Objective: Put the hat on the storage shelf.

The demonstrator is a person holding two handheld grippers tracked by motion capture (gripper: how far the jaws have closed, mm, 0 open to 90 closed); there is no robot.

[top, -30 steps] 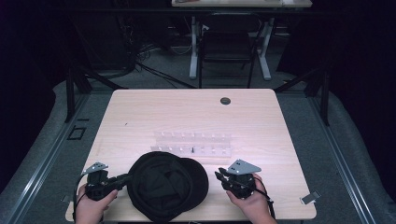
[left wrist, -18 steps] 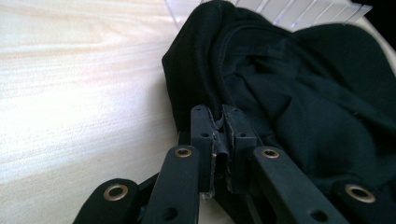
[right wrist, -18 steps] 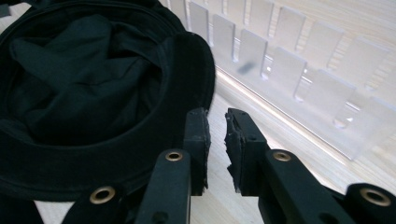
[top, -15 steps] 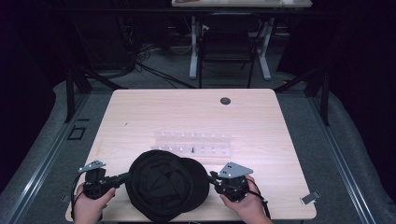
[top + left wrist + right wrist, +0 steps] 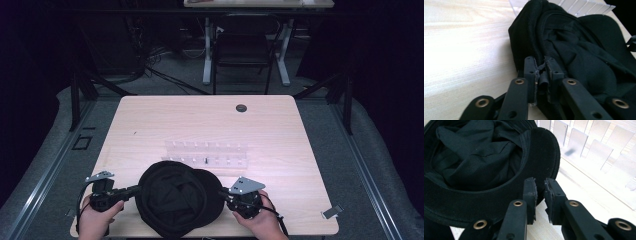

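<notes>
Now L gripper [image 5: 540, 75] jaws just reopened a hair, still pinching hat [image 5: 175, 202] rim; R gripper [image 5: 539, 192] near-shut on brim. Hat nudged left — both edges held, ready to lift.

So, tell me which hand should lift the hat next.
Probably left. The left gripper has a fold of the black hat between its jaws, though they have just been opening; the right gripper shows table between its jaws.
</notes>
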